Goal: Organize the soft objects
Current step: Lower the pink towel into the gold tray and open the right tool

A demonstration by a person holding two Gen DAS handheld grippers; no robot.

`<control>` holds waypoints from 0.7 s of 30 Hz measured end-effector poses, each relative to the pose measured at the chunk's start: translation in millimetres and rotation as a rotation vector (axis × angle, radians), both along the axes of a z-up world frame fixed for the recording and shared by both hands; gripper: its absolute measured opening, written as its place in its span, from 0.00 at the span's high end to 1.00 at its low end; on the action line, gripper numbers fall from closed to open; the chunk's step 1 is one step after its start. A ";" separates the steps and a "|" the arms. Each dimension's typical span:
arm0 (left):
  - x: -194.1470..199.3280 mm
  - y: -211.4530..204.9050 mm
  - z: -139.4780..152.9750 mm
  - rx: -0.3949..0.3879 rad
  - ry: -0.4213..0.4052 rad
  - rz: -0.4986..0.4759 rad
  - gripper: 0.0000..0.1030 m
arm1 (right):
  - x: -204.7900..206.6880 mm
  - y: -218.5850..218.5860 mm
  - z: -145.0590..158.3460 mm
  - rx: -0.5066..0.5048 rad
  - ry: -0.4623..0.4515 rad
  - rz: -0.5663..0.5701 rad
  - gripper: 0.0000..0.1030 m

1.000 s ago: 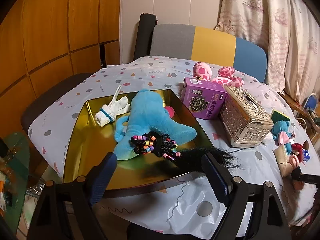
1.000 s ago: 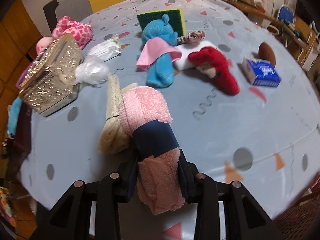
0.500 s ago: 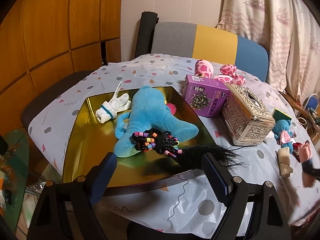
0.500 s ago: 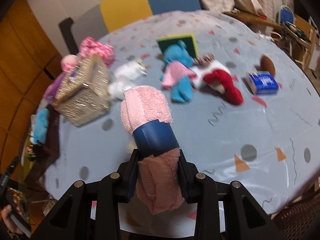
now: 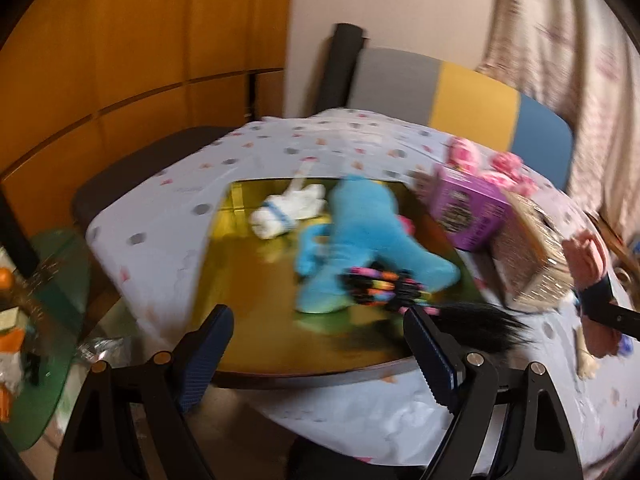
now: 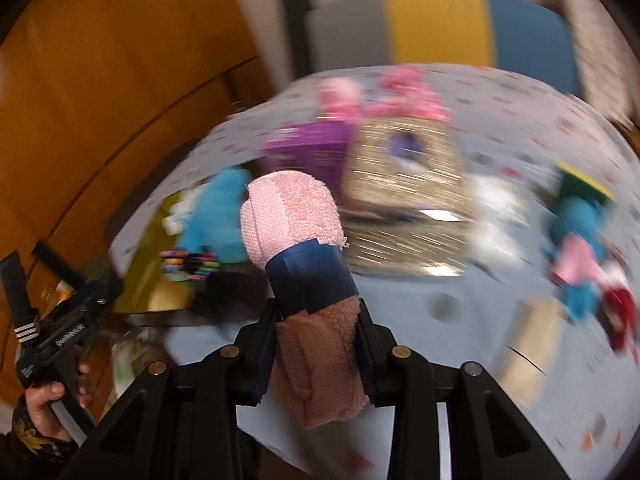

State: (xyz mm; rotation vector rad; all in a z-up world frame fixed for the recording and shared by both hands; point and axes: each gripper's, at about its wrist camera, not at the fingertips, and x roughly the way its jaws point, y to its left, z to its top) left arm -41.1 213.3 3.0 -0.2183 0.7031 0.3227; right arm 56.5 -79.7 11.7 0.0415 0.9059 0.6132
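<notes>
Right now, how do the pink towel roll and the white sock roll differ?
The pink towel roll is clamped in the right gripper above the table; the white sock roll lies in the gold tray. The towel has a dark blue band, the sock a thin blue stripe. Both are rolled soft cloth.

Warm, dim indoor light tints both views orange. The fisheye lens bends straight lines and leaves black corners around each circle. In the left wrist view motion blur smears the tabletop (image 5: 168, 216), most at 3 o'clock. The right wrist view is more streaked; only the pink towel roll (image 6: 294, 216) stays sharp, while the tissue box (image 6: 404, 176) shows streaked glints.
</notes>
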 end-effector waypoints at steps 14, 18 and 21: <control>-45.3 101.0 -4.9 -0.022 -0.004 0.285 0.15 | -14.1 237.1 -46.4 -0.189 -0.050 0.601 0.65; -43.7 97.4 -11.2 -0.036 0.010 0.258 0.15 | -12.5 251.5 -74.8 -0.362 -0.080 0.650 0.61; -39.6 92.8 -12.4 -0.038 0.012 0.240 0.15 | -4.9 239.6 -74.5 -0.388 -0.075 0.622 0.55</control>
